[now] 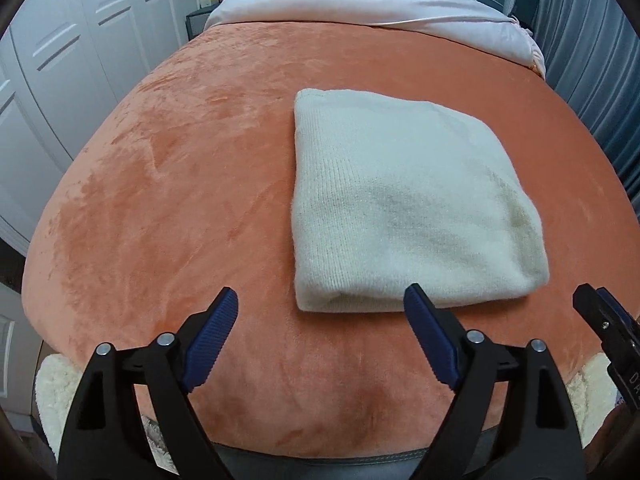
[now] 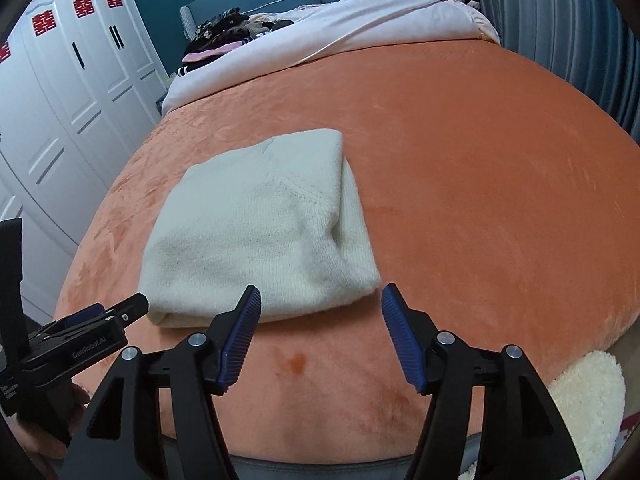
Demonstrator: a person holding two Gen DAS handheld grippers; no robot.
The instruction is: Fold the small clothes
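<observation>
1. The cream sweater (image 1: 404, 204) lay folded in a neat rectangle on the orange blanket (image 1: 180, 184).
2. The left gripper (image 1: 320, 300) hovered near its front edge, fingers wide apart and empty.
3. The right gripper (image 2: 318, 298) was just beside the sweater's front right corner, also spread apart, holding nothing.

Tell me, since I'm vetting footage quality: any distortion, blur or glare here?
Left wrist view: fisheye bulges the orange plush blanket, dark vignette at the corners, folded cream knit sweater sharp. Right wrist view: same bulge, bowed white wardrobe doors, soft even light, no glare.
</observation>
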